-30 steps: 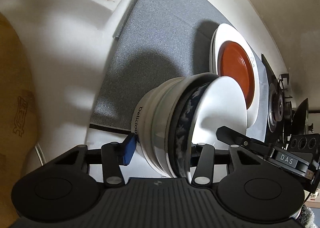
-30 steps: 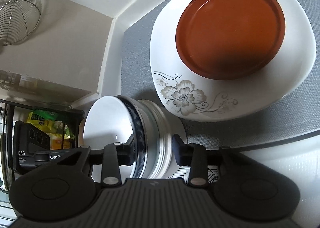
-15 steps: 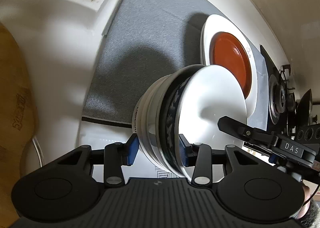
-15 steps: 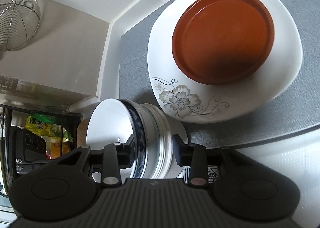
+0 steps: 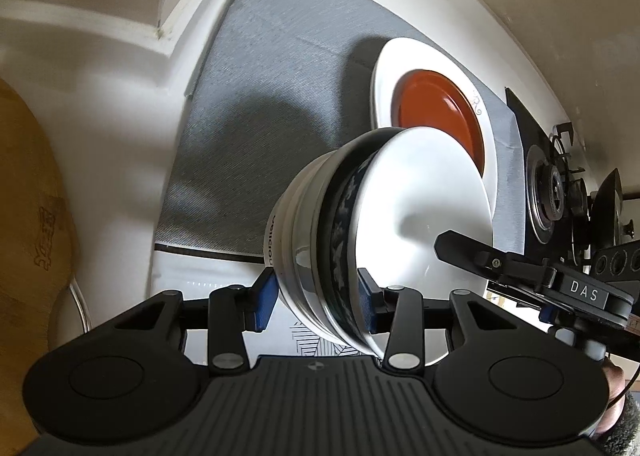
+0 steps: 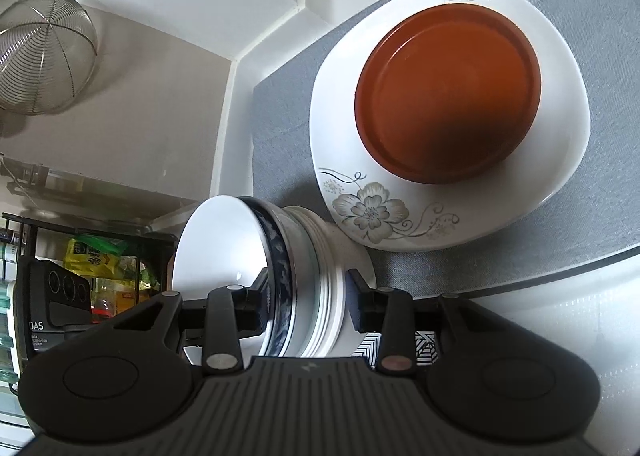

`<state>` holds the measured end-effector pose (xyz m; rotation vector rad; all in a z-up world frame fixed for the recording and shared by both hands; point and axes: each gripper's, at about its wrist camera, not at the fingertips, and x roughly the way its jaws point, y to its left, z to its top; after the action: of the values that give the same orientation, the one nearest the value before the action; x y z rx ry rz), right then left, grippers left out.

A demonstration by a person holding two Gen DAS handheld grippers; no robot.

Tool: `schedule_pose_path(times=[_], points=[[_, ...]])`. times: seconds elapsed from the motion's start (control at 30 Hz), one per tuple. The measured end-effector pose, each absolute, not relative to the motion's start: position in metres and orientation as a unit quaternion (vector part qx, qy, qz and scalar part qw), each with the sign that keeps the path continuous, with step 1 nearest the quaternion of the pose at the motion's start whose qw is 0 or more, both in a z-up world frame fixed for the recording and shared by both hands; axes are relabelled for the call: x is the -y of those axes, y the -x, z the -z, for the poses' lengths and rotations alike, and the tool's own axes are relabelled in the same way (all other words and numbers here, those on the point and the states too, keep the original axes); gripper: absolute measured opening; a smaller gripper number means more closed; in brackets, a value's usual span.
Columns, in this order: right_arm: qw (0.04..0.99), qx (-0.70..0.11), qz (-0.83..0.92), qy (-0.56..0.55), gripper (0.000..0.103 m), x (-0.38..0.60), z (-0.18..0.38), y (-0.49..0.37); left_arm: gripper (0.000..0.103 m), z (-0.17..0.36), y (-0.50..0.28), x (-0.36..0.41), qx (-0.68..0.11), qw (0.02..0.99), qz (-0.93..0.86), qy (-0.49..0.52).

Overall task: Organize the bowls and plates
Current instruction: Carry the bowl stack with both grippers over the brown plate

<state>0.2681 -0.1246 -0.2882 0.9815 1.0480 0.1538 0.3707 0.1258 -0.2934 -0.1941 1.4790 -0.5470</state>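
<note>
1. "Deliciou", in black letters running sideways, stands on the white outer wall of the bowl stack (image 5: 288, 232), at lower centre of the left wrist view; the word is cut off where the wall curves away.
2. "DAS", in pale capitals, stands on a grey plate on the right tongs (image 5: 585, 291), at the right edge of the left wrist view.
3. "DAS" also stands on the black body of the left tongs (image 6: 44, 312), at the far left of the right wrist view; smaller lines beneath it are too blurred to read.
4. A mark burnt into the wooden board (image 5: 44, 240), at the left edge, cannot be made out.
</note>
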Motion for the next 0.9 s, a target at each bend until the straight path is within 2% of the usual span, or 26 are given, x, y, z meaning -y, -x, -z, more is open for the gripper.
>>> schedule_pose_path(times=[0.53,0.9], points=[[0.761,-0.452,-0.069,-0.46,0.042,0.145,0.255,-0.251,0.044,0.25,-0.366,-0.108,-0.645,0.718,0.253,0.062],[0.778,-0.428,-0.049,-0.457,0.042,0.186,0.237,-0.249,0.045,0.235,-0.376,-0.058,-0.632,0.726,0.268,0.039]])
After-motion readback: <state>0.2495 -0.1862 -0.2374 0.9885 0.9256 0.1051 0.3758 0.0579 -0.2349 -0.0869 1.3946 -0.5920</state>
